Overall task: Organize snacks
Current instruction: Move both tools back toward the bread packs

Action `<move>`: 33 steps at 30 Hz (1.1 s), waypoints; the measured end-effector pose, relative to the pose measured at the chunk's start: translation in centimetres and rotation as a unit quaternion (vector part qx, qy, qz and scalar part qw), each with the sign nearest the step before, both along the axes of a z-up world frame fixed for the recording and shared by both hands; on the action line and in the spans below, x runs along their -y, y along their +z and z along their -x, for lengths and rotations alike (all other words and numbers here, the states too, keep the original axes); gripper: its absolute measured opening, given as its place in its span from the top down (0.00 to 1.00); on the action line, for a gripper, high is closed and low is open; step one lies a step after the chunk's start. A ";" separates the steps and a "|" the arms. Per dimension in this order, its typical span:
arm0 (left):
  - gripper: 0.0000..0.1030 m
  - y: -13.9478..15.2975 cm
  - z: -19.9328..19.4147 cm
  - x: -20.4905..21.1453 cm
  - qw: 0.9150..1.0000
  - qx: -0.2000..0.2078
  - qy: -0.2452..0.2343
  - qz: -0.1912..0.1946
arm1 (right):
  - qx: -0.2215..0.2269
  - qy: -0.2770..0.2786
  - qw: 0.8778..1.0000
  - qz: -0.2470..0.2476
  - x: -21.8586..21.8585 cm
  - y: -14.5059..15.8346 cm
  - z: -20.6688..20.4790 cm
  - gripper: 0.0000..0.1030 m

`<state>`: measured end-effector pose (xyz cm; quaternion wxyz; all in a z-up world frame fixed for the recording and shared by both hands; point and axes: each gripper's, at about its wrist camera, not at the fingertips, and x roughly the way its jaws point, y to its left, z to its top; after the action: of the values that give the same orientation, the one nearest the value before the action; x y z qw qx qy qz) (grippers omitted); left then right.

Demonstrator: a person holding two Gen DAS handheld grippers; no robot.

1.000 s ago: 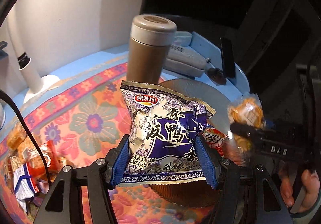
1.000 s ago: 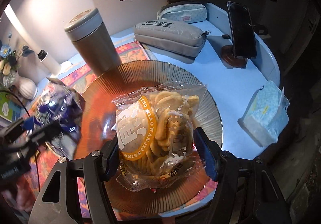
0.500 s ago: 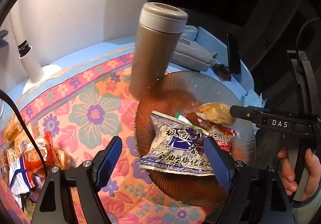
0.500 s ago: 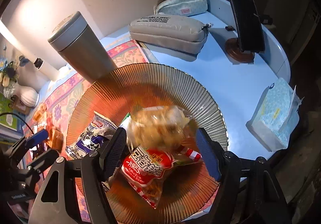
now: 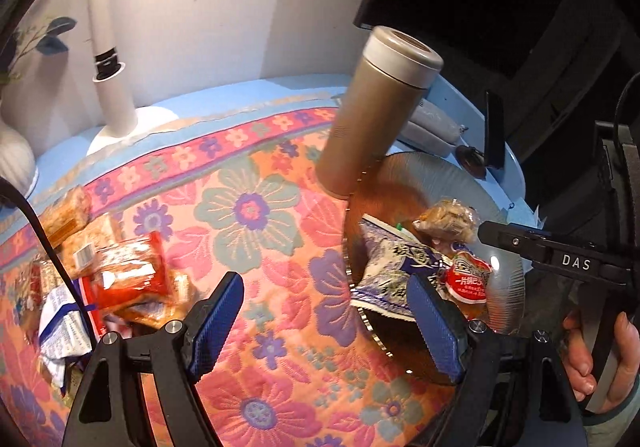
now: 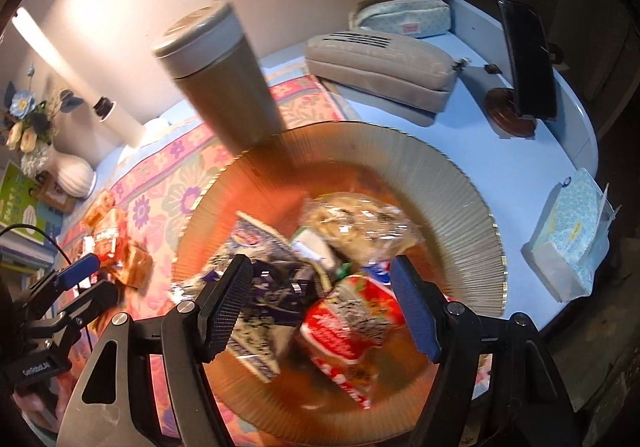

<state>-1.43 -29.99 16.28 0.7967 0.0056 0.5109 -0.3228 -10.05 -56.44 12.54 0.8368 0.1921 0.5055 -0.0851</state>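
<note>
Both bags now lie on the plate point(image 6: 460, 183): blue bag point(image 5: 394, 267) at its nine o'clock, crisps point(image 6: 356, 223) centre; left tongs point(image 5: 328, 321) just opened wide, empty, swinging toward the pile point(image 5: 116, 279); right tongs point(image 6: 320, 303) wide, empty

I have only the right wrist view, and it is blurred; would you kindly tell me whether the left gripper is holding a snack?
Observer: No. The left gripper has just been opening its jaws; nothing is between them, only the floral cloth below.
Operator: Thank you. Are snacks left outside the plate?
Observer: Yes, a white-and-blue packet lies in a pile on the floral cloth, left of that gripper, apart from the plate.
Operator: Who holds my gripper?
Observer: A hand holds the right gripper by its handle, beside the plate.
</note>
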 end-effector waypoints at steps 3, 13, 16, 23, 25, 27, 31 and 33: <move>0.21 0.1 -0.4 -2.2 1.000 0.001 0.022 -0.003 | 0.004 0.010 1.000 -0.003 -1.3 0.4 -0.4 0.31; 0.21 -0.4 -2.0 -12.4 0.992 -0.013 0.125 -0.010 | 0.003 0.073 0.997 -0.014 -8.1 0.8 -2.4 0.31; 0.21 -0.6 -2.5 -15.7 0.988 -0.016 0.155 -0.015 | 0.000 0.091 0.996 -0.018 -10.3 0.7 -3.1 0.31; 0.21 -0.7 -3.5 -20.9 0.981 -0.010 0.192 -0.024 | -0.007 0.134 0.991 -0.024 -15.2 0.5 -4.6 0.31; 0.21 -0.6 -4.0 -21.8 0.981 -0.007 0.194 -0.025 | -0.007 0.143 0.989 -0.024 -16.4 0.5 -5.0 0.31; 0.21 -0.6 -4.5 -22.4 0.981 -0.008 0.192 -0.026 | -0.008 0.150 0.988 -0.023 -17.4 0.5 -5.4 0.31; 0.21 -1.2 -6.3 -23.2 0.983 -0.020 0.183 -0.024 | -0.013 0.162 0.987 -0.021 -19.4 0.3 -6.3 0.31; 0.21 -1.6 -7.3 -23.5 0.983 -0.033 0.180 -0.014 | -0.017 0.167 0.986 -0.021 -20.1 0.1 -6.9 0.31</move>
<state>5.85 -6.44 14.66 0.8242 -0.0859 0.5345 -0.1663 -3.19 -36.29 12.67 0.8266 0.1211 0.5459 0.0630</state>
